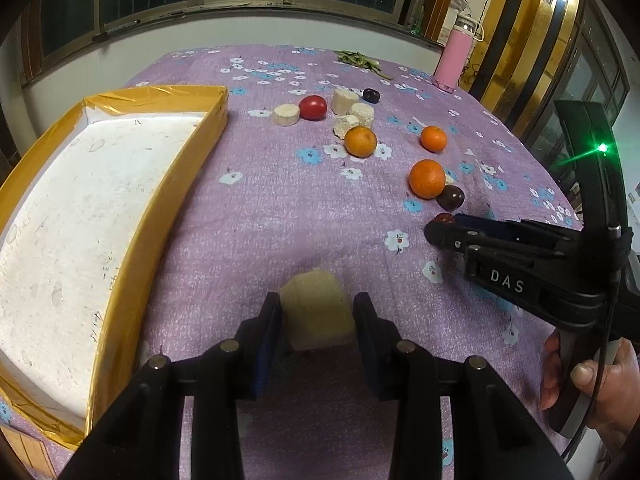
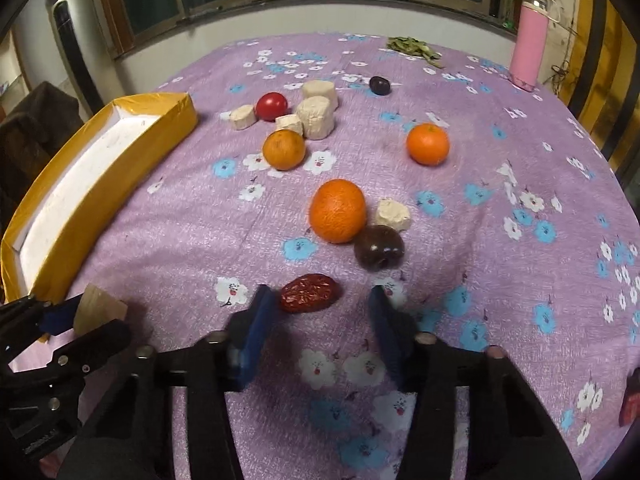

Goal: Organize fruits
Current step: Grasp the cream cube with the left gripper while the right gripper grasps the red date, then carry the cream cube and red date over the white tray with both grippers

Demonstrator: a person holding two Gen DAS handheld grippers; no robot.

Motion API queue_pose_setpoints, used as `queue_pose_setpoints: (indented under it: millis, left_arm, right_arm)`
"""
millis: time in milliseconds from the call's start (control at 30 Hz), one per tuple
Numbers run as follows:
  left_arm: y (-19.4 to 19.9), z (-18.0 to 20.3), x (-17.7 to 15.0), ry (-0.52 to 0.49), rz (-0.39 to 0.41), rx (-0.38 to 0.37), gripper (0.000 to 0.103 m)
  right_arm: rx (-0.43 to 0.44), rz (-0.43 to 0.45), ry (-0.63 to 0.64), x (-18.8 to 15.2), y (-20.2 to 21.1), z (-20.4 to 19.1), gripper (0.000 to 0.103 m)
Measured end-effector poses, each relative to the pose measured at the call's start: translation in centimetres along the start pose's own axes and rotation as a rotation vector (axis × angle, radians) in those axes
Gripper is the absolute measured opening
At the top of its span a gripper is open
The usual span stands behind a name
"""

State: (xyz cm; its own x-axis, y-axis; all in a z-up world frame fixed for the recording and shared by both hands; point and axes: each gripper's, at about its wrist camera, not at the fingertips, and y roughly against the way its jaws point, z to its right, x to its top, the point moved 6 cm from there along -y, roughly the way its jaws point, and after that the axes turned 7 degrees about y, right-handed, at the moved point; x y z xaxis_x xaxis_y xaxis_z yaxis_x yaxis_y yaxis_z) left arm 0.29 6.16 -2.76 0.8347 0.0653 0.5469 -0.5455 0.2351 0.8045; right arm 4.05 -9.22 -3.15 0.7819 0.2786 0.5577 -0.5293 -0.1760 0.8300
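My left gripper (image 1: 318,312) is shut on a pale yellow fruit chunk (image 1: 316,308), both blue pads against its sides, just right of the yellow-taped white foam box (image 1: 160,208). The right wrist view shows that chunk (image 2: 98,308) at the lower left. My right gripper (image 2: 318,292) stands low over the cloth with a wrinkled red date (image 2: 310,298) between its fingers. The date touches the left pad, and a gap shows at the right pad. Beyond it lie a large orange (image 2: 338,210), a dark plum (image 2: 378,246) and a small pale chunk (image 2: 394,214).
Farther back are two more oranges (image 2: 284,149) (image 2: 428,144), a red tomato (image 2: 272,106), a cluster of pale chunks (image 2: 316,116) and another plum (image 2: 379,85). A pink bottle (image 2: 528,48) and green leaves (image 2: 412,48) sit at the far edge. A person's hand (image 1: 580,380) holds the right gripper.
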Motion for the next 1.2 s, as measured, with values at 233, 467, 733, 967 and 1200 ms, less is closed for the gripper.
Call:
queue_pose_setpoints:
  millis: [233,467,733,967,1200]
  left_arm:
    - [1.0,0.6,0.1,-0.008,0.007,-0.042,0.04]
    - [2.8,1.4,1.2,-0.038,0.045,-0.08,0.04]
    - [4.9,-0.8,2.8,-0.008,0.09,-0.08,0.04]
    - [6.8,-5.4,3.8,0.069,0.132,-0.028,0.04]
    - [8.0,-12.0,4.4,0.154,0.158,0.077,0.04]
  right_arm:
    - [-0.028,0.027,-0.022,-0.3,2.2,0.4,0.029]
    - [-0.071,0.053,-0.014,-1.1,4.9,0.1,0.029]
    - [-0.053,0.08,0.012,0.5,5.9,-2.5,0.029]
    - [0.014,0.118,0.077,3.6,6.1,-7.1,0.029]
    - [0.118,0.123,0.16,6.5,4.7,-13.4,0.029]
